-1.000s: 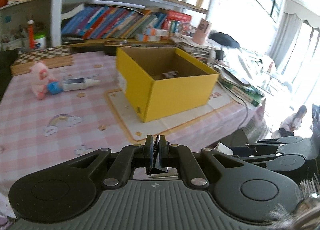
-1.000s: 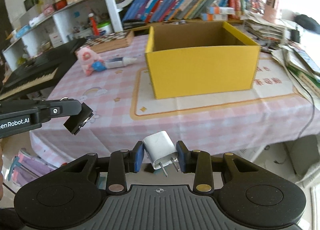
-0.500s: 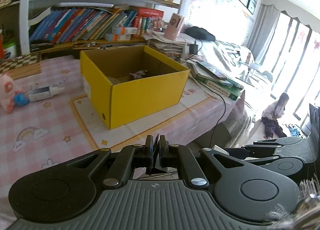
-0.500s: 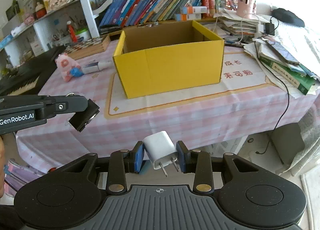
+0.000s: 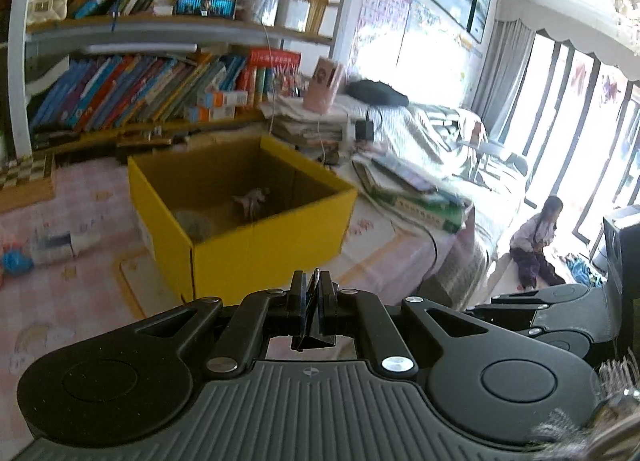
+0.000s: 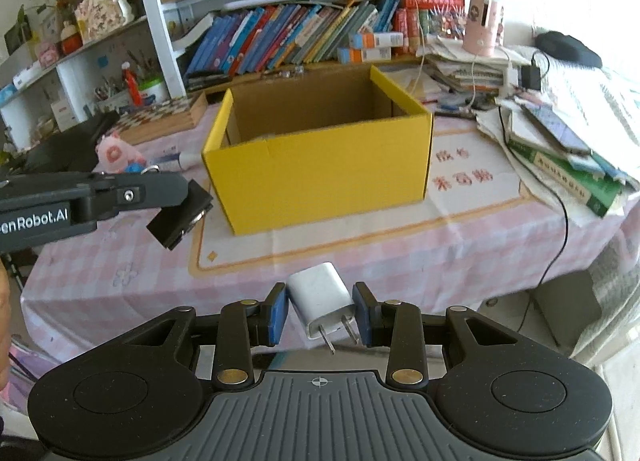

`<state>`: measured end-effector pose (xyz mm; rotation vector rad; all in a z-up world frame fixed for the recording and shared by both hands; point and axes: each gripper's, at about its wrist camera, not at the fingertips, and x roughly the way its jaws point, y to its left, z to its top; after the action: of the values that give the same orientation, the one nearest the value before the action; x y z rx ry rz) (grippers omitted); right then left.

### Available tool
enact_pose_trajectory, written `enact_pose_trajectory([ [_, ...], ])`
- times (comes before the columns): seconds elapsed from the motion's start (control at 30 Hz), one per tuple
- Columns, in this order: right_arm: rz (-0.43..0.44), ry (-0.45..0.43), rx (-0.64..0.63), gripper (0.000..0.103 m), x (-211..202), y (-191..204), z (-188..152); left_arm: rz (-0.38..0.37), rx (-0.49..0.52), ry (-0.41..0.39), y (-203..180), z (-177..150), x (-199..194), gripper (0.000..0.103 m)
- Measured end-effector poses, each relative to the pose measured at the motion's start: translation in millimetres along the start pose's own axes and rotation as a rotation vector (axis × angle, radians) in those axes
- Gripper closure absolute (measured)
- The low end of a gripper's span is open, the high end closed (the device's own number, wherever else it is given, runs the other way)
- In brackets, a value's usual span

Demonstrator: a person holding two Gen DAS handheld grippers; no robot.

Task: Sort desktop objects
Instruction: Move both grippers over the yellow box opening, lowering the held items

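My right gripper [image 6: 320,311] is shut on a white charger plug [image 6: 322,298], prongs pointing back at the camera, held in front of the table edge. An open yellow cardboard box [image 6: 320,173] stands on a mat ahead of it; it also shows in the left wrist view [image 5: 240,229], with a small grey toy [image 5: 252,203] and a round object inside. My left gripper [image 5: 312,297] is shut and empty, near the box's front corner; it shows at the left of the right wrist view [image 6: 180,217].
A pink plush toy [image 6: 116,149] and a white tube [image 6: 176,159] lie left of the box on the pink checked tablecloth [image 6: 120,261]. A chessboard box [image 6: 164,117] sits behind. Stacked books and papers [image 6: 560,149] fill the right side. A cable [image 6: 560,237] hangs off the table edge.
Both grippers have risen and moved closer to the box. The left wrist view has swung right and now looks into the box. The right gripper still holds the charger plug.
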<state>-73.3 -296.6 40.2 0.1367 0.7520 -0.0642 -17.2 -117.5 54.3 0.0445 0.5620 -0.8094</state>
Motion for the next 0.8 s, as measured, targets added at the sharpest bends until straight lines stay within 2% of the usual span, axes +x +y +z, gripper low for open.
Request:
enact_pose_trajectory([
  [0.33, -0.003, -0.08, -0.059, 0.068, 15, -10, 54, 0.022, 0.037, -0.101, 15, 40, 24, 0.098],
  [0.57, 0.002, -0.113, -0.12, 0.068, 37, -16, 94, 0.035, 0.088, -0.111, 30, 63, 54, 0.098],
  [0.8, 0.022, -0.079, -0.185, 0.068, 78, -20, 133, 0.047, 0.124, -0.101, 42, 77, 90, 0.098],
])
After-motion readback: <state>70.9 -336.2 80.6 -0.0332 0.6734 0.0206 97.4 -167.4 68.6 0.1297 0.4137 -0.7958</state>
